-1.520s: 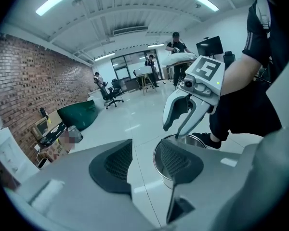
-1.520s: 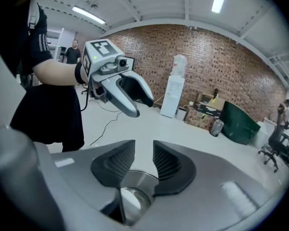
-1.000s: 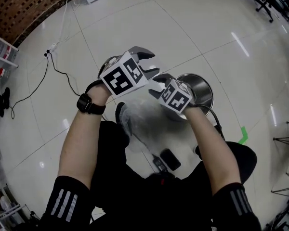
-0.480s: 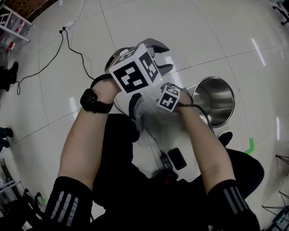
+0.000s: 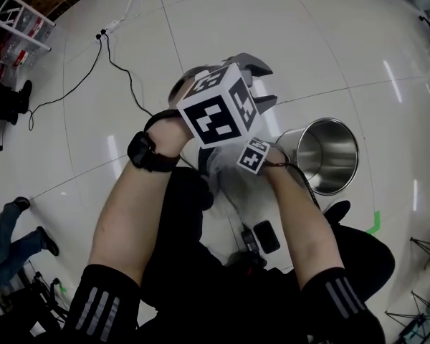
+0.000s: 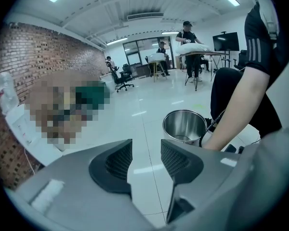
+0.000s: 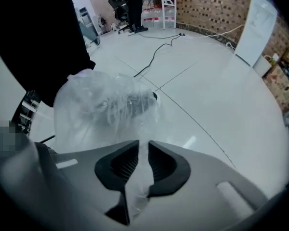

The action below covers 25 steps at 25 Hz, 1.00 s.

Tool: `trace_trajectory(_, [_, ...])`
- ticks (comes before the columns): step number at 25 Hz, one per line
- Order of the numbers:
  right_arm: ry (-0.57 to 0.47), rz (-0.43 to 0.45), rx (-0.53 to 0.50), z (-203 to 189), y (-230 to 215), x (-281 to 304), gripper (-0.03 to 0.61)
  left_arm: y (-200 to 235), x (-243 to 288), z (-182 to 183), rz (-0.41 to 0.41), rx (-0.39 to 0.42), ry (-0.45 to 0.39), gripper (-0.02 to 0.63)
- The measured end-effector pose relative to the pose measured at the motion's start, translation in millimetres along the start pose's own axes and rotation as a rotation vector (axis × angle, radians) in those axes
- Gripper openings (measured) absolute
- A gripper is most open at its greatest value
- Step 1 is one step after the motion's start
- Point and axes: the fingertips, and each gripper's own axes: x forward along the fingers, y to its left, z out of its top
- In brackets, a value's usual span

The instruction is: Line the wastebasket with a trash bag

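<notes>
The steel wastebasket (image 5: 328, 156) stands upright and unlined on the white floor; it also shows ahead in the left gripper view as the wastebasket (image 6: 184, 126). The clear trash bag (image 7: 106, 109) hangs crumpled in front of the person's legs, a pale bundle of bag (image 5: 218, 167) in the head view. My right gripper (image 7: 143, 160) points steeply down, and its jaws have just been closing on a fold of the bag's film. In the head view the right gripper (image 5: 249, 158) sits low, its jaws hidden under its cube. My left gripper (image 6: 146, 148) is open and holds nothing. The left gripper (image 5: 264, 84) is held higher, left of the basket.
A black cable (image 5: 122, 70) runs over the tiles at the upper left, near a white shelf (image 5: 18, 20). Another person's legs (image 5: 14, 228) show at the left edge. A green tape mark (image 5: 375, 223) lies right of the basket. Chairs and tables (image 6: 192, 57) stand far off.
My right gripper has sunk well below the left one, down to the bag by the person's legs. The left gripper has drifted a little and looms larger in the head view.
</notes>
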Motion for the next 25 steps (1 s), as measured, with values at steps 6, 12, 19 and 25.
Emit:
trace_trajectory(6, [-0.120,-0.094,0.058,19,-6,-46,0.008,-3,2,14,0.008,0.018,-0.018,0.181])
trace_trajectory(12, [-0.135,-0.173,-0.045,28,7,-128,0.008,-3,6,26,0.026,0.030,-0.037,0.181])
trace_trajectory(19, [-0.235,-0.317,-0.042,14,-2,-242,0.006,4,7,42,0.077,0.013,-0.073,0.181])
trace_trajectory(25, [-0.299,-0.463,0.106,-33,-27,-336,0.007,16,3,63,0.162,0.002,-0.129,0.180])
